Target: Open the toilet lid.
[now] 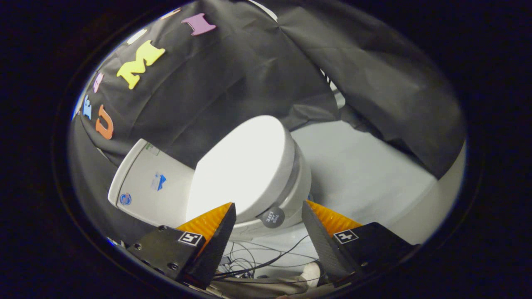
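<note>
The toilet lid (243, 166) is down flat on the bowl (297, 187), w/ its front edge just ahead of my fingertips and a bit toward the left finger. A small round lift tab (272, 217) sticks out under the lid's front rim, in the gap between the two fingers. The tank (147, 185) sits beyond the lid, against the black cloth wall (232, 70). Pale floor (361, 166) runs off past the bowl; loose cables (257, 259) lie on it below the fingers.

Risks as I judge them: the lid edge is smooth and rounded, so if I come in too high the fingers could skate over the top instead of catching under the rim. The tab is small; a poor bite on it may slip once the lid starts to pivot. The view is tilted, so my approach angle is prob off-square to the hinge, which could twist the lid. Cables could snag if I drop low.

Gripper (269, 209): fingers spread wide, holding nothing. The left tip looks v close to the lid's front rim, but I can't tell if it touches. The right tip is clear of the bowl.
</note>
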Demonstrator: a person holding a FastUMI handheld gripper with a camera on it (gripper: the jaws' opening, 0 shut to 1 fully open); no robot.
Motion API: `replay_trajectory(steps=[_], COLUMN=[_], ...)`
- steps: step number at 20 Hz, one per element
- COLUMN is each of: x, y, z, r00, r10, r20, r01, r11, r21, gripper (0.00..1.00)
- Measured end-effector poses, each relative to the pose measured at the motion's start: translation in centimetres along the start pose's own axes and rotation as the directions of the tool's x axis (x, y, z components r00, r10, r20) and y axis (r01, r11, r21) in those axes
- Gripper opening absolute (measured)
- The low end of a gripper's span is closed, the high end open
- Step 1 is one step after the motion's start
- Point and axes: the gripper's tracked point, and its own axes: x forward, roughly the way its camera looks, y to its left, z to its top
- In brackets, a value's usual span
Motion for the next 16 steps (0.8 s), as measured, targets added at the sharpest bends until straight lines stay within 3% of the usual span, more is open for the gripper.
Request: replay_trajectory(steps=[4, 6, 9, 16], x=[2.5, 3.3, 4.6, 6.1], y=[-1.2, -0.7, -1.1, -1.0], z=[-2.5, -2.2, -3.2, -3.0], r00=[0.996, 0.994, 0.991, 0.985], r10=[0.018, 0.067, 0.075, 0.141], r20=[-0.089, -0.085, -0.111, -0.102], r01=[-0.01, -0.052, -0.048, -0.097], r11=[0.996, 0.985, 0.973, 0.933], r21=[0.09, 0.162, 0.224, 0.347], gripper=[0.99, 0.97, 0.84, 0.68])
